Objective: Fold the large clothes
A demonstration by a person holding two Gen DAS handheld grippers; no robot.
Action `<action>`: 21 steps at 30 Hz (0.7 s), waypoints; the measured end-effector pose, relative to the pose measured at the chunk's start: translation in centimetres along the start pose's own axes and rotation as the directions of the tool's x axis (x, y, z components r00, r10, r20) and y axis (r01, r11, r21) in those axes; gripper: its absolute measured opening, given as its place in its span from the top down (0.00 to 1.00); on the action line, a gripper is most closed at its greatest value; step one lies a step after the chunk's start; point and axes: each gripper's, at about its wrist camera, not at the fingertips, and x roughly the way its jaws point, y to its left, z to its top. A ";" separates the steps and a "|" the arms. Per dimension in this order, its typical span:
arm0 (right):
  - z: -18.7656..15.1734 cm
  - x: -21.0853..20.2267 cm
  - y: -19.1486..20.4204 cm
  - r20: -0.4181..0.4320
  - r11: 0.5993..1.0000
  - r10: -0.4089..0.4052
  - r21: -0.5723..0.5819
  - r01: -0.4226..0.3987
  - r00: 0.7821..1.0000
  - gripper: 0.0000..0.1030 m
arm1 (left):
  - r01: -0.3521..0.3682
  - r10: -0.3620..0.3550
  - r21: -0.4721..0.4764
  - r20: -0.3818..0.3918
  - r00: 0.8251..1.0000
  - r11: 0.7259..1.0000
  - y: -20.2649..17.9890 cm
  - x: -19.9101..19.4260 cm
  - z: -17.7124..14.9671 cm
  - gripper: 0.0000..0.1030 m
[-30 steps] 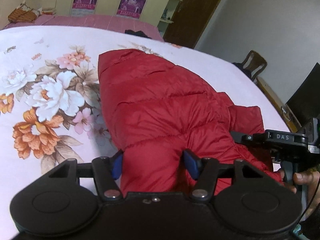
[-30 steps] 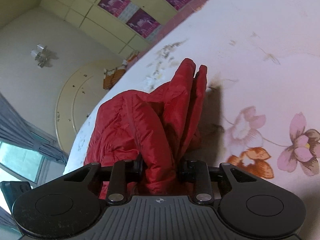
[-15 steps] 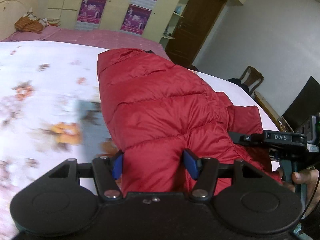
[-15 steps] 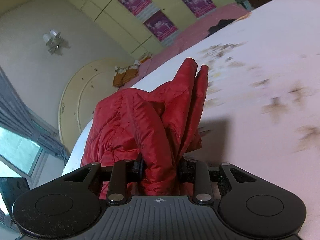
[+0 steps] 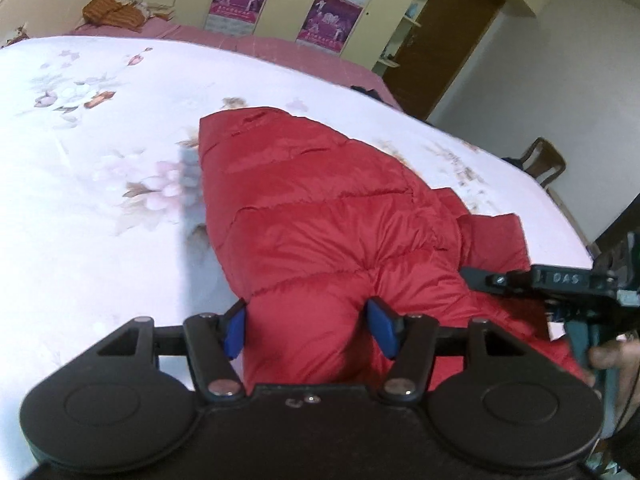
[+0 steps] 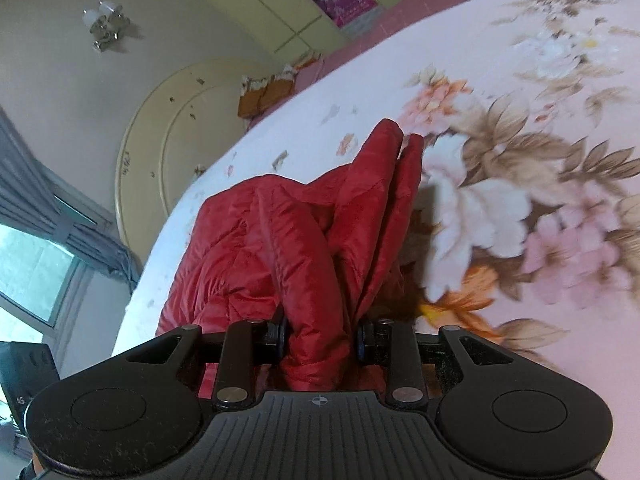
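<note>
Left gripper [image 5: 308, 330] first: its jaws are opening, blue pads [image 5: 234, 330] still hugging a thick fold of the red puffer jacket [image 5: 320, 216], which trails across the floral bedspread [image 5: 100, 208]. Over to the right gripper [image 6: 320, 338]: jaws clenched tight on a bunched ridge of jacket, lifted above the bed.

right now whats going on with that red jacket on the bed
A person is folding a red puffer jacket on a floral bedspread, using handheld tongs in each hand. The left tongs have a padded fold between their blue pads, with the jaws opening. The right tongs are clamped on a bunched part.
</note>
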 end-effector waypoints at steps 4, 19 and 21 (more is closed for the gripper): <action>-0.1 1.2 -1.3 -0.007 0.999 -0.018 0.046 0.018 1.000 0.71 | 0.012 -0.012 0.011 -0.001 1.000 1.000 0.4 1.0 -0.4 0.29; 1.1 -4.4 3.3 0.137 0.947 -0.137 -0.273 0.171 0.981 0.75 | -0.013 -0.011 0.171 0.135 0.991 0.985 -1.6 -3.9 1.1 0.49; 0.9 -2.1 3.5 0.113 0.915 -0.210 -0.327 0.236 0.971 0.80 | -0.029 0.007 0.235 0.094 0.996 0.972 -3.0 -1.8 1.5 0.53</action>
